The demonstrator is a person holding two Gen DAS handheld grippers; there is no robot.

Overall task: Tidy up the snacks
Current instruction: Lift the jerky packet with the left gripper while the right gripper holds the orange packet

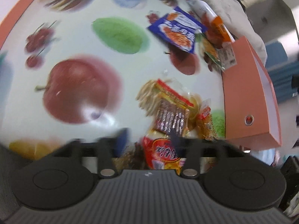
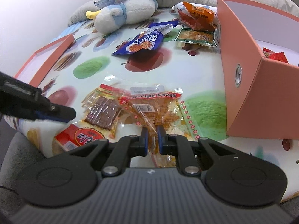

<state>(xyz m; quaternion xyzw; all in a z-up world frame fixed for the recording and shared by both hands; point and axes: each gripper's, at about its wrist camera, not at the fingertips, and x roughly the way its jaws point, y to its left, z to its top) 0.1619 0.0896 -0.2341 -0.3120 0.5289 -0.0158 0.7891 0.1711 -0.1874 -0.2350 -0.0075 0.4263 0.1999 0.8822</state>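
Observation:
Snack packets lie on a table cover printed with fruit. My right gripper (image 2: 152, 136) is shut on the near edge of a clear packet of orange strips (image 2: 155, 110), which rests on the table. Left of it lie a brown-labelled packet (image 2: 104, 112) and a red packet (image 2: 80, 136). My left gripper (image 1: 149, 141) is open, its blurred fingers standing wide above the red packet (image 1: 160, 153), not pressing it. One of its fingers (image 2: 63, 112) shows in the right wrist view. The salmon box (image 2: 252, 93) stands to the right with red packets (image 2: 276, 56) inside.
A blue packet (image 2: 145, 43), an orange packet (image 2: 196, 15) and a green-edged packet (image 2: 198, 37) lie farther back. A plush toy (image 2: 127, 13) sits at the far edge. The box lid (image 2: 50, 56) lies at the left. The left wrist view is motion-blurred.

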